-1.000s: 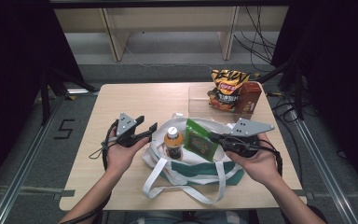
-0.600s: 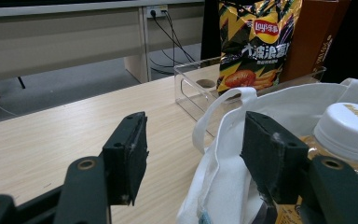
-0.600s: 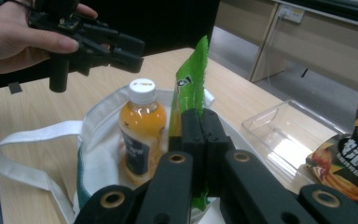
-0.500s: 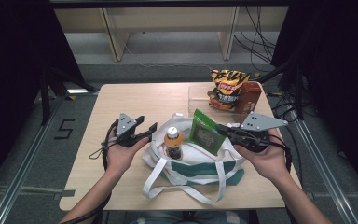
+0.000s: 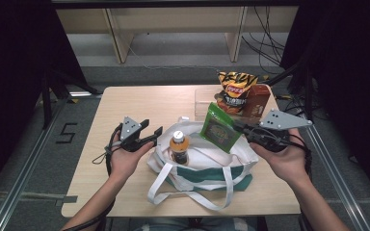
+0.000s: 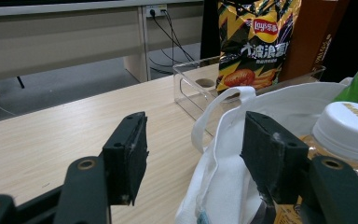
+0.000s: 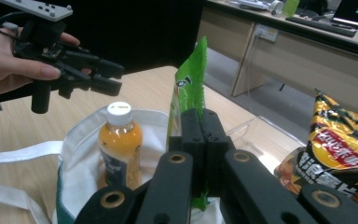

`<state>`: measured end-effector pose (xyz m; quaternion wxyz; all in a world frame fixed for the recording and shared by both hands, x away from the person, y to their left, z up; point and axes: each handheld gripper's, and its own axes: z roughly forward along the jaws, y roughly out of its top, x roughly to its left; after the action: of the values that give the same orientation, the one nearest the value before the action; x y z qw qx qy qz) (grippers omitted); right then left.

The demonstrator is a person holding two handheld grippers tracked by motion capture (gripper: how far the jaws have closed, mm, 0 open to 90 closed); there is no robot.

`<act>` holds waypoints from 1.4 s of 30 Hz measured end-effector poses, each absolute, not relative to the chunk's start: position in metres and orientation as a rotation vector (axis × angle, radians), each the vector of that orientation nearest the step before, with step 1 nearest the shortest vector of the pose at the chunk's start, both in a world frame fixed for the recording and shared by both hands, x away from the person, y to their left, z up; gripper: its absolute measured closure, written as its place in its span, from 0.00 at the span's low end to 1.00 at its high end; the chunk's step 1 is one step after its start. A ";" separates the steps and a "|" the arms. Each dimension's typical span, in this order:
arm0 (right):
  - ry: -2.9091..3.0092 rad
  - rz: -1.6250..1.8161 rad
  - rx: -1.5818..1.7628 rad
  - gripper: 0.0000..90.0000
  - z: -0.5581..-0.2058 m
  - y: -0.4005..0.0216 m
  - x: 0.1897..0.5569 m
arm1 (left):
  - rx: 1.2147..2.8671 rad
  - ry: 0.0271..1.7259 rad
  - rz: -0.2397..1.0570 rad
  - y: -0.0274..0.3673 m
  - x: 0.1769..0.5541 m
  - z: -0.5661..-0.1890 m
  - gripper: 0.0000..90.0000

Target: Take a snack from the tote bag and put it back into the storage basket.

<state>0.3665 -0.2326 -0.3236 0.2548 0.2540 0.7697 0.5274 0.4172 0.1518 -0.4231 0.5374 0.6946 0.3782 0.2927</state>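
Observation:
My right gripper (image 5: 237,127) is shut on the lower edge of a flat green snack packet (image 5: 218,129), which it holds upright above the open white tote bag (image 5: 202,171). In the right gripper view the packet (image 7: 189,88) rises from the closed jaws (image 7: 199,122). An orange drink bottle (image 5: 178,147) with a white cap stands inside the bag. At the bag's left rim my left gripper (image 5: 155,134) is open. In the left gripper view its pads (image 6: 128,156) stand wide apart, with the bag's rim (image 6: 223,140) by the right one and the bottle cap (image 6: 349,128) behind it.
A clear plastic tray (image 5: 205,98) at the back right holds a yellow-black chips bag (image 5: 235,89) and a brown box (image 5: 258,98). The bag's handles (image 5: 192,197) trail toward the near table edge. The table's left half (image 5: 125,103) is bare wood.
My right gripper has risen and drawn back to the right, lifting the green packet up out of the bag. The left gripper has stayed in place.

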 end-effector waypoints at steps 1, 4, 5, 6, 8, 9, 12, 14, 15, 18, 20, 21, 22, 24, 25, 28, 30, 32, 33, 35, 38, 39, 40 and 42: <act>2.080 1.424 0.680 1.00 -0.322 -0.234 0.367 | 1.650 0.904 0.695 0.152 0.417 -0.423 0.44; 2.071 1.431 0.692 1.00 -0.320 -0.236 0.368 | 1.649 0.904 0.695 0.152 0.417 -0.423 0.44; 2.054 1.424 0.688 1.00 -0.319 -0.238 0.368 | 1.648 0.904 0.695 0.152 0.417 -0.423 0.44; 2.057 1.428 0.686 1.00 -0.318 -0.239 0.368 | 1.649 0.905 0.695 0.152 0.417 -0.423 0.44; 2.048 1.432 0.679 1.00 -0.317 -0.240 0.369 | 1.649 0.904 0.694 0.152 0.417 -0.423 0.44; 2.039 1.424 0.691 1.00 -0.316 -0.241 0.368 | 1.649 0.904 0.694 0.152 0.417 -0.423 0.44; 2.040 1.430 0.700 1.00 -0.313 -0.242 0.368 | 1.648 0.904 0.695 0.152 0.417 -0.423 0.44; 2.025 1.425 0.705 1.00 -0.311 -0.244 0.368 | 1.648 0.904 0.694 0.152 0.417 -0.423 0.44; 2.033 1.429 0.699 1.00 -0.310 -0.245 0.369 | 1.648 0.904 0.695 0.152 0.417 -0.423 0.44; 2.015 1.429 0.709 1.00 -0.306 -0.247 0.369 | 1.645 0.902 0.696 0.152 0.417 -0.423 0.44; 2.007 1.434 0.696 1.00 -0.304 -0.249 0.371 | 1.644 0.904 0.698 0.153 0.417 -0.422 0.44; 2.015 1.439 0.715 1.00 -0.304 -0.249 0.370 | 1.641 0.894 0.696 0.153 0.418 -0.422 0.44; 1.995 1.427 0.704 1.00 -0.302 -0.251 0.371 | 1.645 0.904 0.700 0.153 0.417 -0.422 0.44; 1.973 1.423 0.692 1.00 -0.301 -0.253 0.373 | 1.640 0.908 0.699 0.153 0.417 -0.421 0.44; 1.972 1.422 0.694 1.00 -0.300 -0.254 0.373 | 1.635 0.914 0.697 0.153 0.417 -0.421 0.44; 1.970 1.416 0.698 1.00 -0.297 -0.256 0.374 | 1.638 0.911 0.697 0.154 0.418 -0.422 0.44; 1.954 1.412 0.700 1.00 -0.296 -0.257 0.375 | 1.635 0.914 0.694 0.154 0.418 -0.422 0.44; 1.944 1.416 0.706 1.00 -0.296 -0.258 0.376 | 1.636 0.911 0.695 0.154 0.419 -0.422 0.44; 1.938 1.419 0.709 1.00 -0.296 -0.259 0.377 | 1.635 0.912 0.696 0.154 0.419 -0.421 0.44; 1.935 1.428 0.710 1.00 -0.296 -0.260 0.379 | 1.631 0.914 0.695 0.155 0.419 -0.422 0.44; 1.944 1.424 0.743 1.00 -0.295 -0.261 0.379 | 1.633 0.920 0.696 0.156 0.419 -0.422 0.44; 1.931 1.427 0.738 1.00 -0.295 -0.261 0.380 | 1.632 0.921 0.696 0.156 0.419 -0.422 0.44; 1.925 1.424 0.739 1.00 -0.295 -0.261 0.381 | 1.632 0.920 0.696 0.156 0.419 -0.422 0.44; 1.916 1.424 0.751 1.00 -0.294 -0.262 0.383 | 1.634 0.910 0.699 0.155 0.419 -0.421 0.44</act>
<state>0.3829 -0.2621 -0.2943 0.3139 0.2849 0.7270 0.5402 0.4185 0.1552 -0.4211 0.5416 0.6879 0.3832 0.2942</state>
